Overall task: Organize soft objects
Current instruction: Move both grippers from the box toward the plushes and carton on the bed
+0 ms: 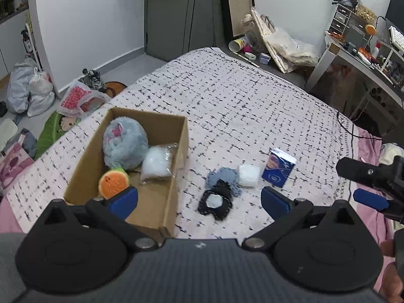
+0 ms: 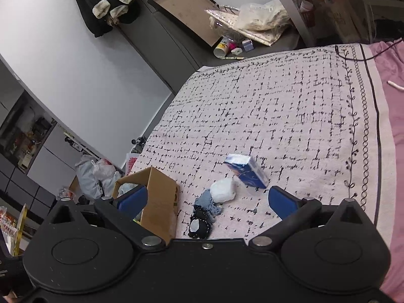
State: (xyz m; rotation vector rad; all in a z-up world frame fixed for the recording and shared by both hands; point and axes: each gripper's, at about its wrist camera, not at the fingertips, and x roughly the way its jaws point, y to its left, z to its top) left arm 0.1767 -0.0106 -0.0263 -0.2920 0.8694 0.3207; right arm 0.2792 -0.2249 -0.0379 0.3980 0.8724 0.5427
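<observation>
I judge that the sorting is about half done. The cardboard box (image 1: pixel 174 166) already holds a grey plush ball (image 1: pixel 123 144), a bag of white stuffing (image 1: pixel 156 164) and an orange plush slice (image 1: pixel 113 183). Four things wait on the blanket (image 1: pixel 252 101): a black felt piece (image 1: pixel 217 202) lying partly over a blue-grey felt piece (image 1: pixel 223 175), a white soft pad (image 1: pixel 248 175) touching that one, and a blue packet (image 1: pixel 279 168) just beside the pad.

My left gripper (image 1: pixel 199 202) has its fingers spread wide and holds nothing. Its left finger hangs over the near part of the box, and the black felt piece lies just ahead, between the fingers. My right gripper (image 2: pixel 205 200) is also wide and empty. It looks down on the same pile with a roll to one side, so the bed appears slanted; the box is ahead at its left finger and the packet is ahead near its right finger.

The next move, I think, is to lower one gripper onto the felt pile. The felt is thin and flat, so the fingers must press into the blanket to catch it.
</observation>
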